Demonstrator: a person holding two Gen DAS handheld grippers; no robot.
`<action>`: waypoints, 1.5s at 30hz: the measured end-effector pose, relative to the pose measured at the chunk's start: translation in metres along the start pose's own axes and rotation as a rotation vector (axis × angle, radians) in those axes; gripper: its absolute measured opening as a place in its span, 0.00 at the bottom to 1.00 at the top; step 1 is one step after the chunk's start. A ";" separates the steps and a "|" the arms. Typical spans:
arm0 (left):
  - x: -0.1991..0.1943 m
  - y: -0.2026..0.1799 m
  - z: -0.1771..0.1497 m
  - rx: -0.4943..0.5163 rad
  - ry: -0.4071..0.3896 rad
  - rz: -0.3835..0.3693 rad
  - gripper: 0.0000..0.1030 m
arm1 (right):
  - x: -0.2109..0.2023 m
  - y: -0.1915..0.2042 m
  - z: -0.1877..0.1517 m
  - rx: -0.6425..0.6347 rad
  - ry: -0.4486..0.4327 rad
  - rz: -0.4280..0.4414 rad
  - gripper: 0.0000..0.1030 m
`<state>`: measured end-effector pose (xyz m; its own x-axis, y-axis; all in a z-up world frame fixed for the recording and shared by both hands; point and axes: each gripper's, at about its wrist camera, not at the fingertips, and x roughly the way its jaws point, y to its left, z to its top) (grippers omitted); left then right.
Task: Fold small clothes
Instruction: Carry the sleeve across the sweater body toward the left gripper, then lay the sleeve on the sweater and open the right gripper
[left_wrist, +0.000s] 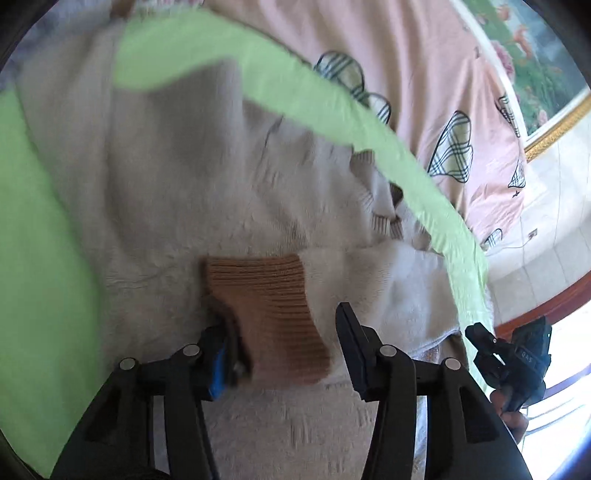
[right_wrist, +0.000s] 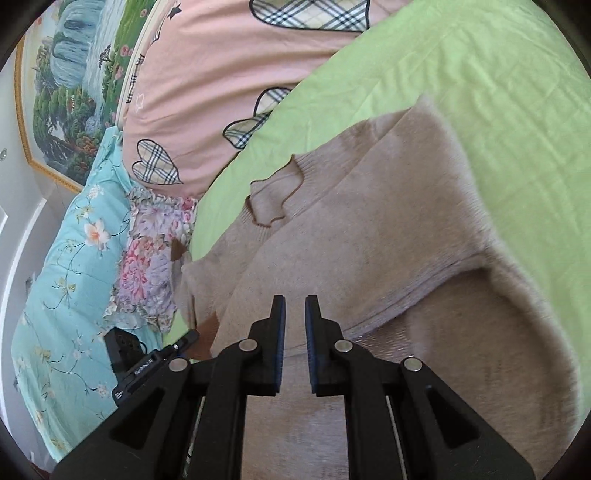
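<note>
A beige knit sweater (left_wrist: 177, 177) lies spread on a green sheet (left_wrist: 44, 258). Its brown ribbed cuff (left_wrist: 269, 291) is folded over the body and sits between the fingers of my left gripper (left_wrist: 282, 321). The cuff rests against the left finger, while the right finger (left_wrist: 349, 325) stands apart from it, so the jaws are open. In the right wrist view the sweater (right_wrist: 388, 221) shows its frilled collar (right_wrist: 273, 199). My right gripper (right_wrist: 295, 301) hovers over the sweater's body, its jaws nearly together with nothing between them. It also appears at the right edge of the left wrist view as my right gripper (left_wrist: 509, 358).
A pink quilt with plaid hearts (right_wrist: 207, 92) borders the green sheet (right_wrist: 480, 92). Turquoise floral bedding (right_wrist: 66, 258) lies at the left. A framed landscape painting (right_wrist: 66, 92) hangs on the wall behind. Part of the left gripper's body (right_wrist: 147, 363) shows at lower left.
</note>
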<state>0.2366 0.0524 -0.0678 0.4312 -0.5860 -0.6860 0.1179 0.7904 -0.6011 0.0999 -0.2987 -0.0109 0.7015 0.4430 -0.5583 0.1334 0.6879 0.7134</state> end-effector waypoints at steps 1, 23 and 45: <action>0.005 -0.002 0.003 0.014 -0.008 0.002 0.48 | -0.005 -0.002 0.001 0.002 -0.015 -0.016 0.11; -0.011 -0.030 -0.001 0.147 -0.123 0.122 0.04 | 0.032 -0.051 0.071 -0.138 0.032 -0.397 0.10; -0.064 0.011 -0.021 0.077 -0.182 0.199 0.15 | -0.010 0.004 0.008 -0.144 -0.021 -0.251 0.42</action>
<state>0.1914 0.0949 -0.0385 0.6057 -0.3813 -0.6984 0.0791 0.9022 -0.4240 0.0989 -0.3045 0.0009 0.6740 0.2377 -0.6995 0.2045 0.8498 0.4858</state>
